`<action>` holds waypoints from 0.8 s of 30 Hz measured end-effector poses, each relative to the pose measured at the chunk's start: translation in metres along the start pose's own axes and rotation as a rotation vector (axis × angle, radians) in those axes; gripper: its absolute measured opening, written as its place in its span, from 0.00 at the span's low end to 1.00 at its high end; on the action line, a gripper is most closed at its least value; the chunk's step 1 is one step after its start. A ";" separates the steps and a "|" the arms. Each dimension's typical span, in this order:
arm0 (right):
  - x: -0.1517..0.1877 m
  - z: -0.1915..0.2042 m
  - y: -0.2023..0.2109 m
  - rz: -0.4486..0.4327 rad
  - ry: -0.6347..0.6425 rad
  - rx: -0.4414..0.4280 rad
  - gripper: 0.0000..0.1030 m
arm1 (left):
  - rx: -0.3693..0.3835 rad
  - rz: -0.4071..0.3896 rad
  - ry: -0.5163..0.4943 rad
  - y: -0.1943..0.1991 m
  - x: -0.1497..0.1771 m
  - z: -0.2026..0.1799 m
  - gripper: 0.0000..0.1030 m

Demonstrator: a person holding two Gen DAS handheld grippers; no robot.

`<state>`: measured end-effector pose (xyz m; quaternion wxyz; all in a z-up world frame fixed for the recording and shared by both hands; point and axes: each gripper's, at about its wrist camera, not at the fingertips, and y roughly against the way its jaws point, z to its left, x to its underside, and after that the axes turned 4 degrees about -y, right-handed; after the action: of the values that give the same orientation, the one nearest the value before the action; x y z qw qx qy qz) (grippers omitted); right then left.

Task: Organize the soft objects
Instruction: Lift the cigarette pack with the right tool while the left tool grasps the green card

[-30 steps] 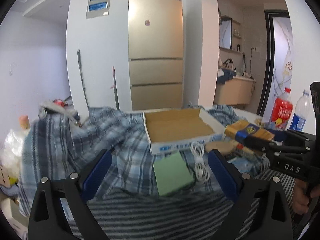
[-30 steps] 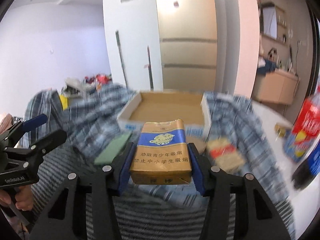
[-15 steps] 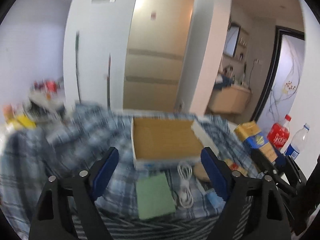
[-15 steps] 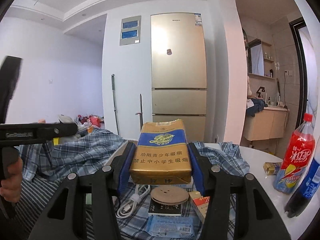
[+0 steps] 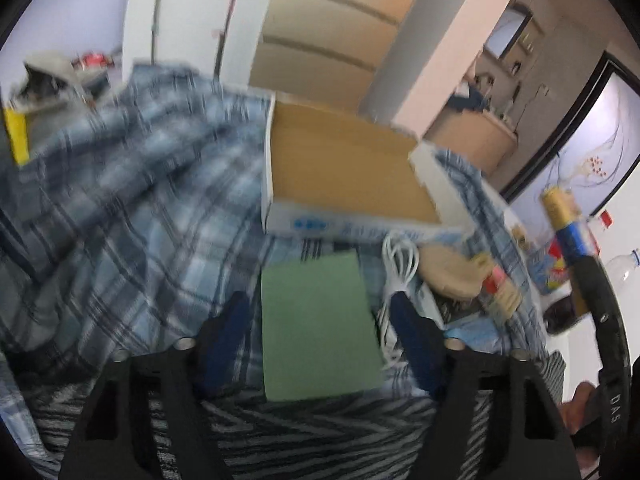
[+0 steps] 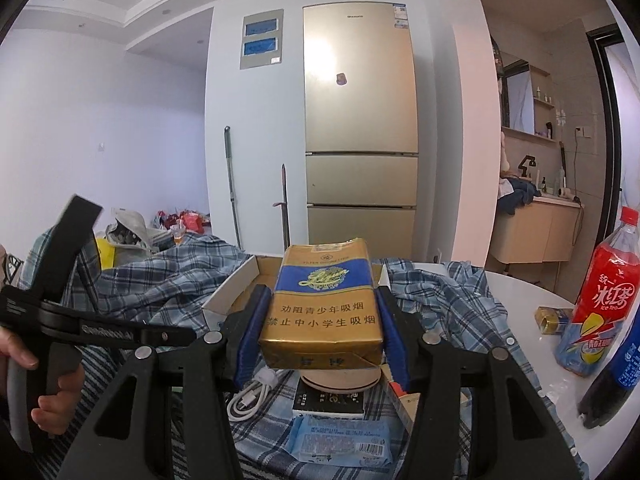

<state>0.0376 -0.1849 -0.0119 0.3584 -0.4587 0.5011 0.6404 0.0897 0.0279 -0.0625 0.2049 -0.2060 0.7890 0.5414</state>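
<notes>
Right gripper [image 6: 320,332]: clamped on gold-and-blue cigarette pack [image 6: 322,304], cardboard box [image 6: 240,280] beyond. Left gripper [image 5: 320,320]: jaws closing, green pad [image 5: 316,320] lying between them, untouched.

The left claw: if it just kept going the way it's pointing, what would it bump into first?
Most likely the green pad. It lies on the plaid cloth between the closing fingers of the left claw, which do not yet press it. The picture is blurred, so depth is uncertain.
</notes>
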 end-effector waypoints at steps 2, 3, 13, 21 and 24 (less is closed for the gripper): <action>0.001 -0.002 -0.002 0.009 -0.004 0.000 0.50 | 0.031 0.052 0.050 -0.008 0.003 0.008 0.68; 0.000 -0.002 -0.003 0.013 -0.005 -0.001 0.51 | 0.045 0.074 0.076 -0.013 0.004 0.013 0.68; 0.004 0.004 -0.003 0.019 0.018 -0.012 0.51 | 0.087 0.116 0.107 -0.024 0.007 0.025 0.68; 0.004 0.005 -0.004 0.035 0.024 -0.024 0.51 | 0.007 0.057 -0.029 -0.018 0.008 -0.001 0.79; 0.004 0.006 -0.004 0.032 0.029 -0.027 0.51 | -0.006 0.059 -0.047 -0.021 0.009 -0.004 0.82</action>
<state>0.0386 -0.1785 -0.0168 0.3348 -0.4646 0.5047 0.6460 0.0936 0.0160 -0.0819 0.2069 -0.1706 0.7881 0.5541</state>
